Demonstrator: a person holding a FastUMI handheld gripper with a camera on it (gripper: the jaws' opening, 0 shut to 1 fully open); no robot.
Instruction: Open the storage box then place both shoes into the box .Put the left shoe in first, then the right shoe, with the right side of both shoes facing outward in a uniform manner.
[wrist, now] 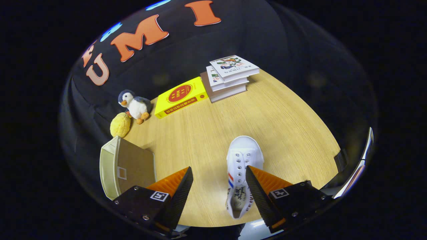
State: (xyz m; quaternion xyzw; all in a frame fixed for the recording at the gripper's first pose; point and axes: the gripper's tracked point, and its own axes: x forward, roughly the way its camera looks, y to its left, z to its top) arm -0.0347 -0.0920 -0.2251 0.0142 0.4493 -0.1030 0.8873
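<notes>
Spread wide, the tool hung over the table, gripping nothing; a white canvas shoe lay beside its right finger, toe pointing away. Shoe looked light and soft, rubber toe cap; best pinched at the stiffer heel collar. Beige storage box sat beyond the left finger, smooth, boxy, likely plastic.

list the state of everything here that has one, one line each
hand-held gripper: open, fingers spread, holding nothing
white shoe: upright on its sole on the table, toe pointing away, beside the right finger, not gripped
storage box: on the table beyond the left finger; open or shut cannot be told
yellow book: closed, lying flat
book stack: closed, piled flat
penguin toy: standing upright
</notes>
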